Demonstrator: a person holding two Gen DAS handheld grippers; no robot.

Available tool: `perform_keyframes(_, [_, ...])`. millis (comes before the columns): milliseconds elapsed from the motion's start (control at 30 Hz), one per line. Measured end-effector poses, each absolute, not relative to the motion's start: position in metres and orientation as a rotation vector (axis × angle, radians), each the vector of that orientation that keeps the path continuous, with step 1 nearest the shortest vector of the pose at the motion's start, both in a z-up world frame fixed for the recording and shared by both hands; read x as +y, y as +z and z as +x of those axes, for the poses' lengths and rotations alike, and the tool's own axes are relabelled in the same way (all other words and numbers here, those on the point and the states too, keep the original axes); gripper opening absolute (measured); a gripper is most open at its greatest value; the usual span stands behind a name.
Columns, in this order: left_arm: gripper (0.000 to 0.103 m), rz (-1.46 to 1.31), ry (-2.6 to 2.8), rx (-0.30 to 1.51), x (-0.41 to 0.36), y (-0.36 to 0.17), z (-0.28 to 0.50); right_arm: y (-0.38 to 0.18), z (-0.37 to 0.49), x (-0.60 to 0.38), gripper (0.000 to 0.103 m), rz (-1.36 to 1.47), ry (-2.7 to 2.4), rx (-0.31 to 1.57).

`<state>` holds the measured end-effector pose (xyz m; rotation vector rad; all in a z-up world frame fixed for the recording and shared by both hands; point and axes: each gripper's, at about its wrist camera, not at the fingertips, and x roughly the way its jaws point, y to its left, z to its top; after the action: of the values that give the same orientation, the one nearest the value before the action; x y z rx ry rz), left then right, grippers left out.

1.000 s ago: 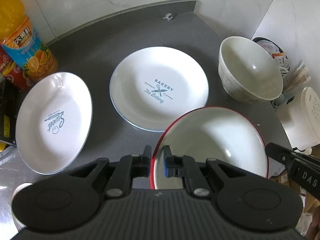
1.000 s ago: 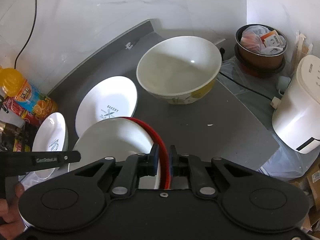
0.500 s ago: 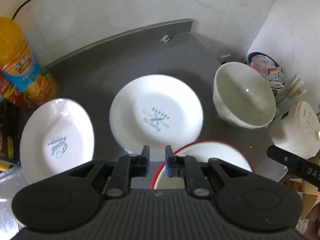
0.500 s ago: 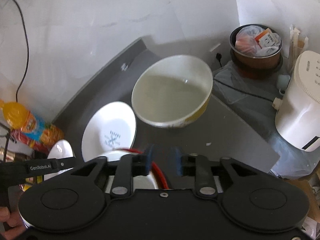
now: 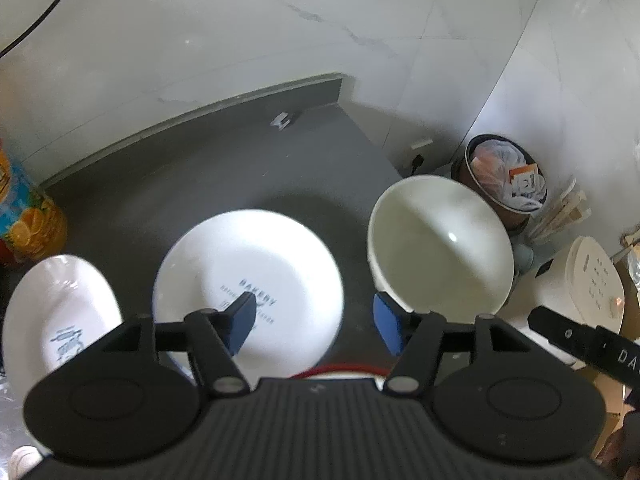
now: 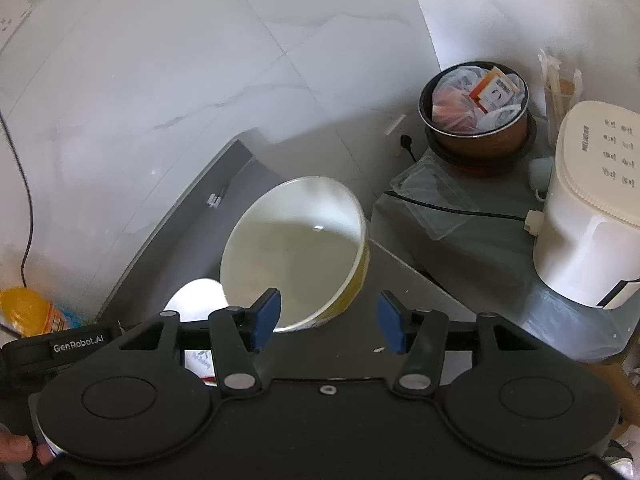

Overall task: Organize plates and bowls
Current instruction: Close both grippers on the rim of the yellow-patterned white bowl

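1. In the left wrist view, an orange juice bottle (image 5: 28,216) is seen at the left edge, on the dark grey countertop (image 5: 224,168).
2. An oval white plate (image 5: 56,320) with blue lettering is placed at the lower left of the frame.
3. Just right of it, a round white plate (image 5: 248,276) printed "BAKERY" is set on the counter at centre.
4. The left gripper (image 5: 314,326) is held above the counter with its jaws opening; nothing is gripped between the blue pads (image 5: 242,326).
5. A thin arc of the red-rimmed bowl (image 5: 340,370) is visible at lower centre, just above the gripper body and free of the pads.
6. A large cream bowl (image 5: 440,248) is seen at the right of centre, tilted in this view.
7. A brown pot (image 5: 504,176) stuffed with bags and a white appliance (image 5: 592,280) are found at the far right.
8. In the right wrist view, the right gripper (image 6: 328,322) is likewise released, jaws opening, with nothing between them; the cream bowl (image 6: 296,248) is seen beyond its left finger, and the white appliance (image 6: 588,216) stands at the right.
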<state>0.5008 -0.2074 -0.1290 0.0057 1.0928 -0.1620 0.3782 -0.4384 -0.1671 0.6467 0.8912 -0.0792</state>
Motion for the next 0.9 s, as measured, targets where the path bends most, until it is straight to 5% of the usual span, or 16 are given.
perform_keyframes(900, [0.061,0.012,-0.106,1.233,-0.258,-0.208,0.568,-0.222,0.445,-0.452,0.053,0.662,-0.032,0.995])
